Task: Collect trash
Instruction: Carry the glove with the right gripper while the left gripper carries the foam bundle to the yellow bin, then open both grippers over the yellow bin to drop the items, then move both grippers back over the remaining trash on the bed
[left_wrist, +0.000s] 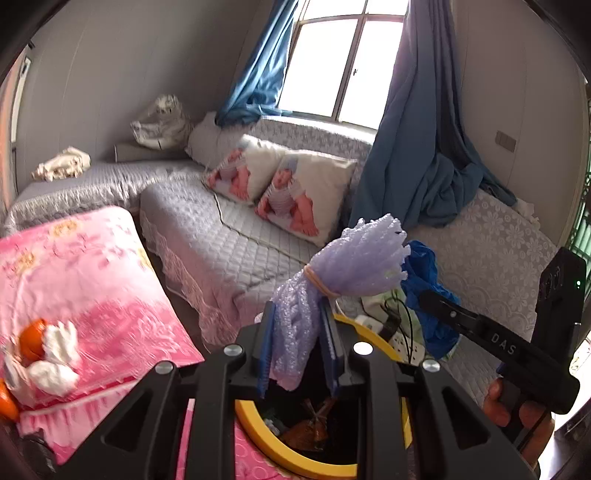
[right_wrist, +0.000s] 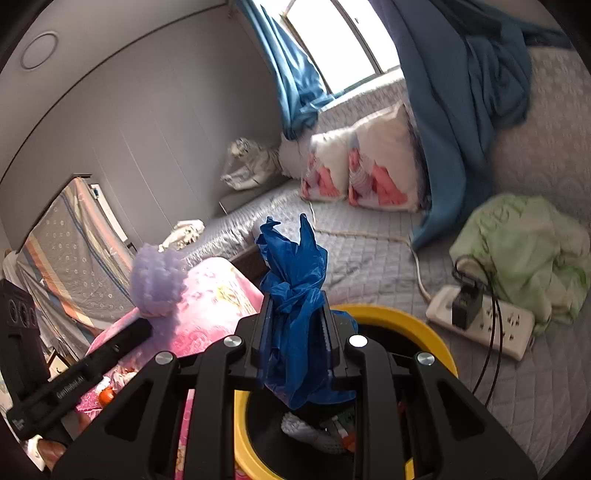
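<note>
My left gripper (left_wrist: 297, 332) is shut on a lilac bubble-wrap bundle (left_wrist: 351, 262) tied with a rubber band; the bundle juts up and to the right. Below it is the yellow-rimmed bin (left_wrist: 258, 424) with wrappers inside. My right gripper (right_wrist: 295, 325) is shut on a knotted blue plastic bag (right_wrist: 291, 266), held over the same bin (right_wrist: 406, 321). Seen from the left wrist, the right gripper's black body (left_wrist: 509, 350) and the blue bag (left_wrist: 424, 273) sit at right. Seen from the right wrist, the bubble wrap (right_wrist: 159, 284) and the left gripper's body (right_wrist: 74, 380) are at left.
A pink blanket (left_wrist: 81, 280) at left carries orange peel and white tissue (left_wrist: 48, 354). A grey quilted sofa bed (right_wrist: 369, 251) holds two printed cushions (right_wrist: 358, 173), a white power strip (right_wrist: 487, 325) with black cable, and a green cloth (right_wrist: 524, 243). Blue curtains (left_wrist: 424, 147) hang by the window.
</note>
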